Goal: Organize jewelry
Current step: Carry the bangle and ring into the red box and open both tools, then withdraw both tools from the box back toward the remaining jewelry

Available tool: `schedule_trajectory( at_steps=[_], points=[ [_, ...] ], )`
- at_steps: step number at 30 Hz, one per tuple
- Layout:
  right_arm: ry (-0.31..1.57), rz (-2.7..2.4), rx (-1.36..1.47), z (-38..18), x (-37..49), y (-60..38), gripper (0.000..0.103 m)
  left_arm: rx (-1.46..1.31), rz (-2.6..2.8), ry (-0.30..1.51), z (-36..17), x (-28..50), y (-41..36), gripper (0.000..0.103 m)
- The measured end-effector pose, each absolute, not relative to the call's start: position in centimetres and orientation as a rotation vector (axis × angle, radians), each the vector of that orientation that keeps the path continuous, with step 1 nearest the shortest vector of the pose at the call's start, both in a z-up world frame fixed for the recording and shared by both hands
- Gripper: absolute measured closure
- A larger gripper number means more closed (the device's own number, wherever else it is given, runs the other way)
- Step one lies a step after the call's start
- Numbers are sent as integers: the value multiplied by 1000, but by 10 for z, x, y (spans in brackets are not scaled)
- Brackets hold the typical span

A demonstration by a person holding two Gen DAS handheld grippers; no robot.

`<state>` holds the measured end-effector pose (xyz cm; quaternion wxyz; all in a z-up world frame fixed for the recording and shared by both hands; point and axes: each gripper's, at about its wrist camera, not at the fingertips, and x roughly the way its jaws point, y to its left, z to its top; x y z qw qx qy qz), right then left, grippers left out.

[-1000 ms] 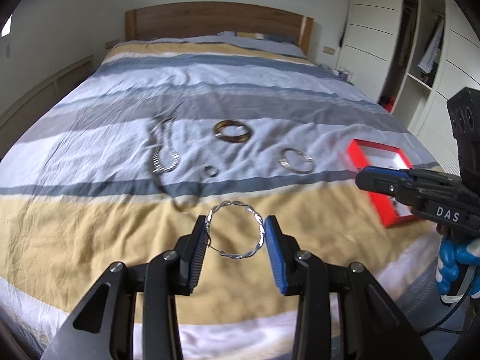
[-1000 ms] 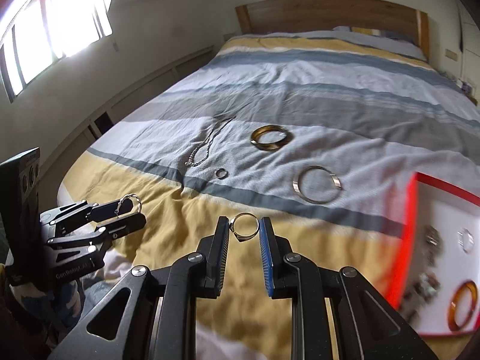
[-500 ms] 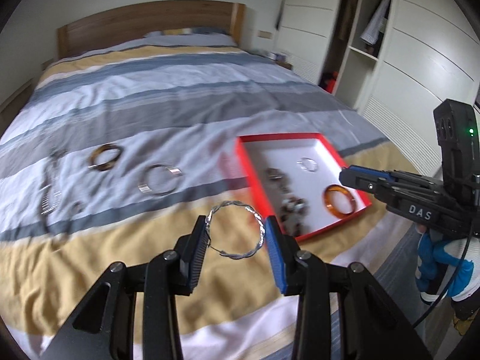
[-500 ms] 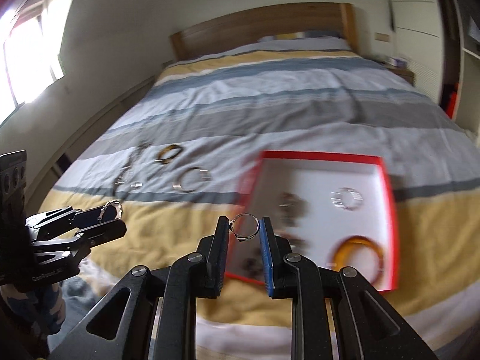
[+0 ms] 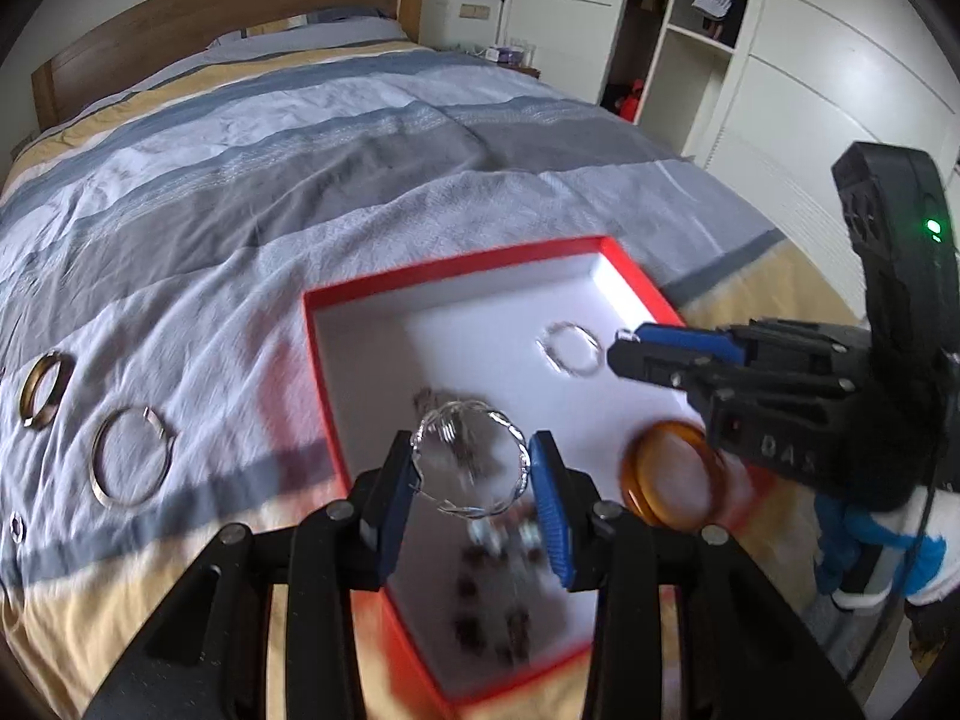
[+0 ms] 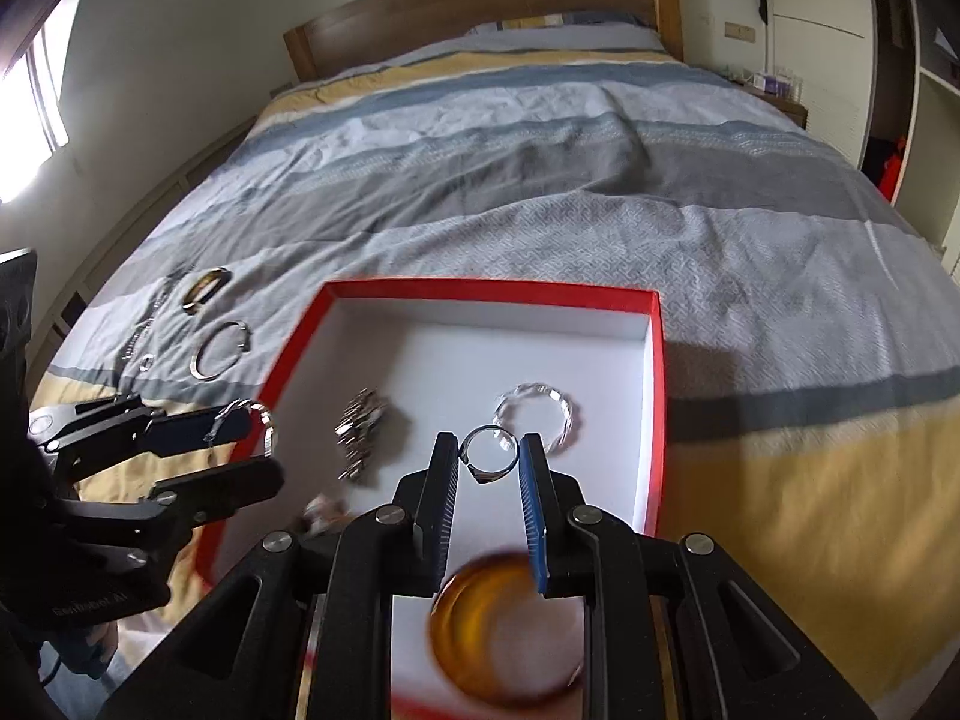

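Meanwhile, the left claw point(image 5: 472, 468) pinched a twisted silver bangle point(image 5: 471, 461), the right claw point(image 6: 489, 456) a small ring point(image 6: 490, 452), each at twelve o'clock, over the red box point(image 6: 655, 360).

Shiny metal bangle point(image 5: 469, 461), matt cloth bedspread point(image 5: 300, 138).

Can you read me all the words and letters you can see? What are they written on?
"DAS" on the side of the right tool, its last letter cut off by blur.
"GenRobot AI", faint, on the body of the left tool; hard to be sure.
No other words show.
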<state>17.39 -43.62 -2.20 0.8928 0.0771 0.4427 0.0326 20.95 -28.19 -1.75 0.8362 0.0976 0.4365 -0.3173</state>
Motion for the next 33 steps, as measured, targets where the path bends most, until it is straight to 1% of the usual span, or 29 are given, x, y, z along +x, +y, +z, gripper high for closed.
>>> schedule_trajectory(
  at_steps=[7, 10, 17, 22, 23, 26, 28, 31, 33],
  points=[
    [960, 69, 140, -37, 226, -446, 82, 235, -611, 944, -36, 254, -311, 67],
    [1002, 43, 148, -46, 244, -451, 82, 231, -592, 985, -49, 267, -317, 67],
    [1044, -4, 99, -57, 252, -450, 82, 238, -574, 1027, -62, 274, -319, 66],
    [1045, 0, 77, -58, 254, -444, 80, 253, -565, 1023, -64, 275, -320, 66],
    [1041, 3, 84, -57, 253, -445, 80, 258, -560, 1021, -65, 274, -319, 66],
    [1009, 12, 116, -49, 247, -449, 66, 255, -551, 1015, -64, 274, -319, 66],
    [997, -5, 130, -43, 240, -455, 66, 236, -557, 1021, -60, 273, -316, 66],
    [976, -21, 161, -33, 227, -465, 66, 228, -565, 1031, -54, 272, -316, 59],
    [960, -52, 171, -23, 214, -469, 66, 241, -564, 1027, -49, 269, -316, 58]
  ],
)
